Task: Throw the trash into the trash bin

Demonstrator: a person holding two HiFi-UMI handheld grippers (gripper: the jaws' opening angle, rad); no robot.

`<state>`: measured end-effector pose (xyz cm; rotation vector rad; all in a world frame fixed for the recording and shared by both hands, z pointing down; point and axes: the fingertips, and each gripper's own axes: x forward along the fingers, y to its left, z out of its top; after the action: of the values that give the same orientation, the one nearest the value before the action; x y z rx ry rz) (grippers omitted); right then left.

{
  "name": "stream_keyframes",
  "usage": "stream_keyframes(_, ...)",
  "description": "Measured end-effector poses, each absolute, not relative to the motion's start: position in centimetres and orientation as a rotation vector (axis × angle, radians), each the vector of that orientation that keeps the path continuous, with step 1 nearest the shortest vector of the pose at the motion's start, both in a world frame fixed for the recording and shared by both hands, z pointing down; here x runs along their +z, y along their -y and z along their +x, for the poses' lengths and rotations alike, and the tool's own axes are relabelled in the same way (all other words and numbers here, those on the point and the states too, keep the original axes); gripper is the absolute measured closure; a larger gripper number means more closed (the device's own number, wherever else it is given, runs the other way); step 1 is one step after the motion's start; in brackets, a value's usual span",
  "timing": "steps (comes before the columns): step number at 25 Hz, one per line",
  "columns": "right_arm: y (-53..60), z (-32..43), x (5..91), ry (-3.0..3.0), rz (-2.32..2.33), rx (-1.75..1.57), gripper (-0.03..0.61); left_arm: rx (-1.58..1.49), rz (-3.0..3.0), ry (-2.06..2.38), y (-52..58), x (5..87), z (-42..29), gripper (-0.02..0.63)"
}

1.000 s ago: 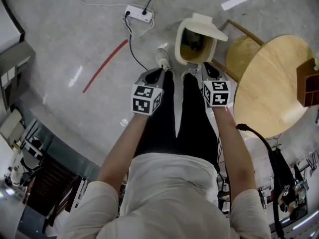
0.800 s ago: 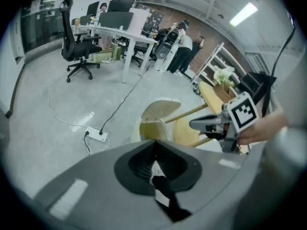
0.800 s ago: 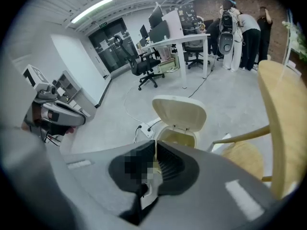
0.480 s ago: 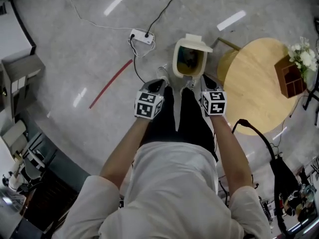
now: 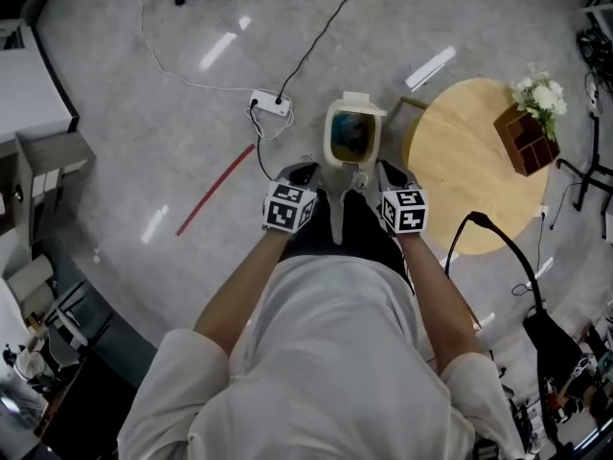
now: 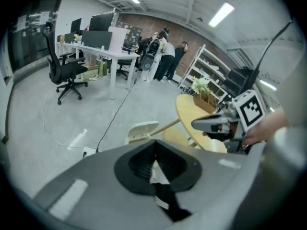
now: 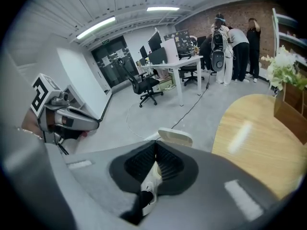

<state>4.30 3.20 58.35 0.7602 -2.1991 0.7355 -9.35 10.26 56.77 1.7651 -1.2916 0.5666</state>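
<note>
Standing open on the floor just beside the round bench [image 5: 469, 166], the trash bin [image 5: 351, 134] is seen; the left claw [image 5: 303, 172] and the right claw [image 5: 390, 170] are both held closed, with nothing gripped.

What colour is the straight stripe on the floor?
The floor stripe is red; head view shows it best.

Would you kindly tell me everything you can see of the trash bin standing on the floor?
The trash bin is small and cream-coloured, plastic by its look, with a rounded rectangular mouth. Its lid is swung open at the far side. The inside is dark and holds something blue-green and yellowish that I cannot identify. It stands upright on the grey floor, just left of the round wooden table, with a white power strip lying off to its other side.
</note>
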Motion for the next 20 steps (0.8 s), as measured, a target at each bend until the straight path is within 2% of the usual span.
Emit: stream_keyframes(20, -1.8, 5.7, 45.4, 2.41, 0.86, 0.652, 0.575, 0.485, 1.969, 1.414, -6.1, 45.4, -9.1, 0.611)
